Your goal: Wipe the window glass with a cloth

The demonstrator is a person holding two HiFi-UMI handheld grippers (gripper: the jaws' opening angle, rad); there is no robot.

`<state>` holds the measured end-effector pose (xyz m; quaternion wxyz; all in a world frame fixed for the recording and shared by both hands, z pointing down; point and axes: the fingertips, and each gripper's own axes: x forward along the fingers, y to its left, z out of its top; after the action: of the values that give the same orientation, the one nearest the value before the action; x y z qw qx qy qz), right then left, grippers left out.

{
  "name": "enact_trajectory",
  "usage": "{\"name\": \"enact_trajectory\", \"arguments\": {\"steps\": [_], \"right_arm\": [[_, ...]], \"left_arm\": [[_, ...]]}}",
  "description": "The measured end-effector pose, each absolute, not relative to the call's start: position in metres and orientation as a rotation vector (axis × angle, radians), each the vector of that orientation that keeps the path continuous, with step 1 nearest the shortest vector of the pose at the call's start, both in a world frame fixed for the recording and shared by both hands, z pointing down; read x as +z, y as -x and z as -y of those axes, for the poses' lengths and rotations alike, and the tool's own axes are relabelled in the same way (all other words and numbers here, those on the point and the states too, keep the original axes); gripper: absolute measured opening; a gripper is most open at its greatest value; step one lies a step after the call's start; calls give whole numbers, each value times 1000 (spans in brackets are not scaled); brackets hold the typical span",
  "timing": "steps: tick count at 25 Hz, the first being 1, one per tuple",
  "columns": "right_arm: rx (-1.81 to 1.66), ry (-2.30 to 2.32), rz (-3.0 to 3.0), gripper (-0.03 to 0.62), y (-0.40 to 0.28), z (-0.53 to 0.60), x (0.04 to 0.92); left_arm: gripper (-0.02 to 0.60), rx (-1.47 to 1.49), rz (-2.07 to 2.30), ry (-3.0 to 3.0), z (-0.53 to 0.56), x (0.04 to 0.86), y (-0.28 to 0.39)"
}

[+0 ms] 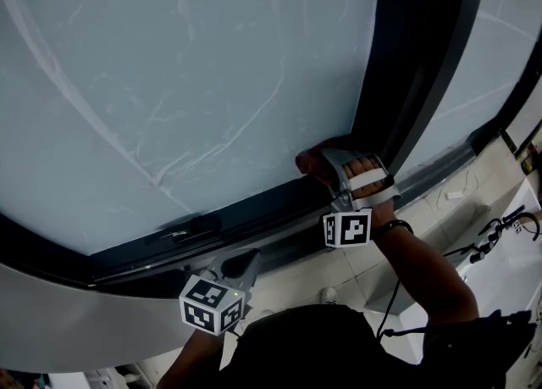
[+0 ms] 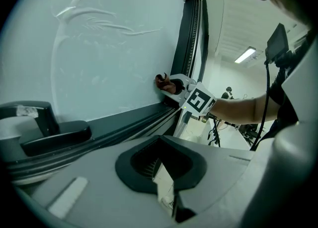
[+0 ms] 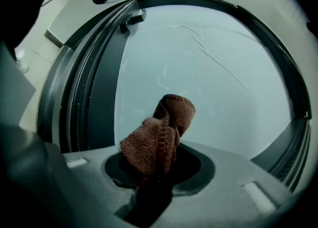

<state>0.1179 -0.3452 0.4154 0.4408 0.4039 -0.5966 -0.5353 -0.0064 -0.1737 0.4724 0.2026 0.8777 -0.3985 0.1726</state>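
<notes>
One cloth point(image 3: 160, 130) sits clamped in right claw point(image 3: 153, 182).

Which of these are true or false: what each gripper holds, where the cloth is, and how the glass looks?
1. The right gripper is shut on a brown cloth. True.
2. The left gripper holds a cloth too. False: there is nothing between its jaws.
3. In the head view, the cloth is by the lower right corner of the glass. True.
4. The glass is spotless. False: pale streaks cross it.
</notes>
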Motion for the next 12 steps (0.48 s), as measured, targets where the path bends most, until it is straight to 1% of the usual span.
{"name": "enact_trajectory", "arguments": {"steps": [12], "right_arm": [[-1272, -921, 1471, 106, -120, 346, 458]], "left_arm": [[17, 476, 1119, -2438, 172, 476, 10]]}}
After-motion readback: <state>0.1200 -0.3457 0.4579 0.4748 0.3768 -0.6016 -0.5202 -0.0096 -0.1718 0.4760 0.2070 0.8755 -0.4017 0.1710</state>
